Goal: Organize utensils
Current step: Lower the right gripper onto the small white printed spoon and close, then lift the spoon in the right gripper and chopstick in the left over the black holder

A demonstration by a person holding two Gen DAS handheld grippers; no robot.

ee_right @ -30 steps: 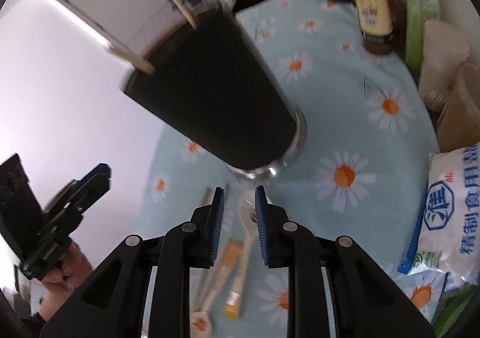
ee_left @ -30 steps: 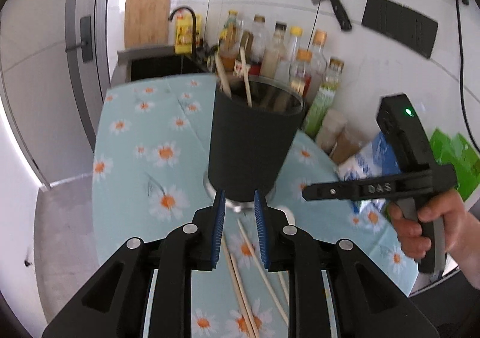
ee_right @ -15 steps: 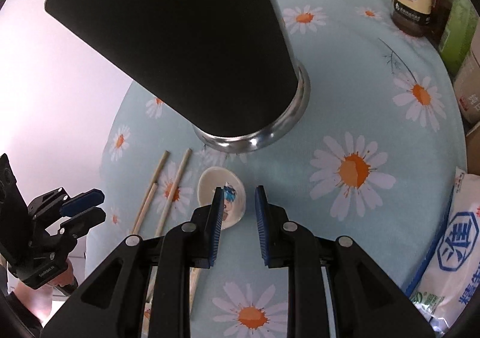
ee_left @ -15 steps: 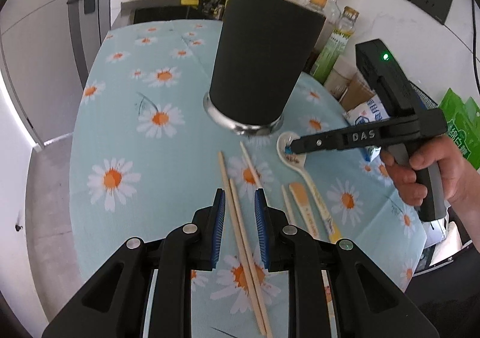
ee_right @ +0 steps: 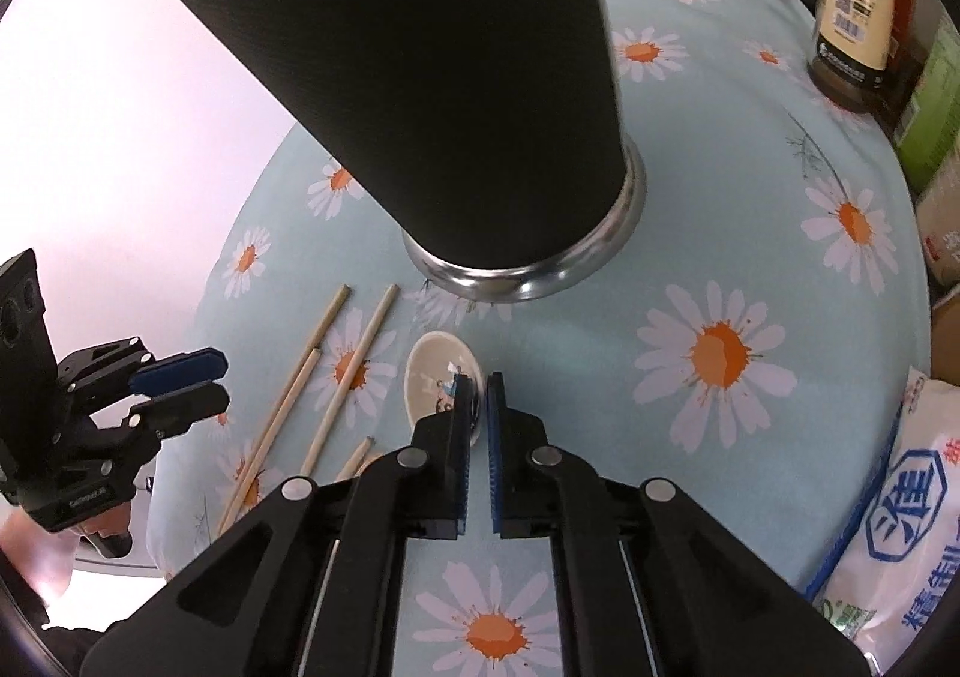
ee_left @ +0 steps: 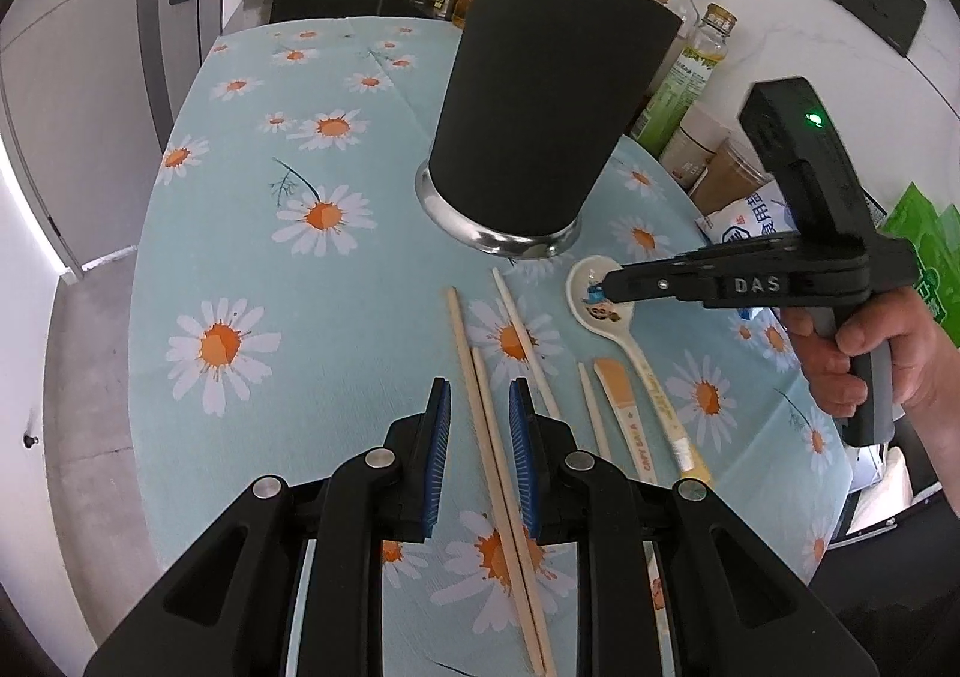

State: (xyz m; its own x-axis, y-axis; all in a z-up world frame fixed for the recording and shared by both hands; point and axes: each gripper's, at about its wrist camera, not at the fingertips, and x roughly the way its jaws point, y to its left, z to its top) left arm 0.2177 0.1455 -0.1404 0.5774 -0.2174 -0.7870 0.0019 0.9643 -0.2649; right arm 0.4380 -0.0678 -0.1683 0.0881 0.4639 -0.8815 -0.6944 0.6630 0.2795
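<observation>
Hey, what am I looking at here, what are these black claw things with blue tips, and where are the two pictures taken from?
There is no robot. A person holds a hand-held gripper in each hand, and each carries a wide-angle camera looking along its two blue-padded fingers.

One picture is from the left gripper, the other from the right gripper.

On the daisy tablecloth stand a tall black utensil holder and bottles. Loose chopsticks, a ceramic spoon and a small brush lie in front of it.

The left gripper hangs open above two chopsticks, holding nothing. The right gripper has shut on the rim of the spoon's bowl.
</observation>
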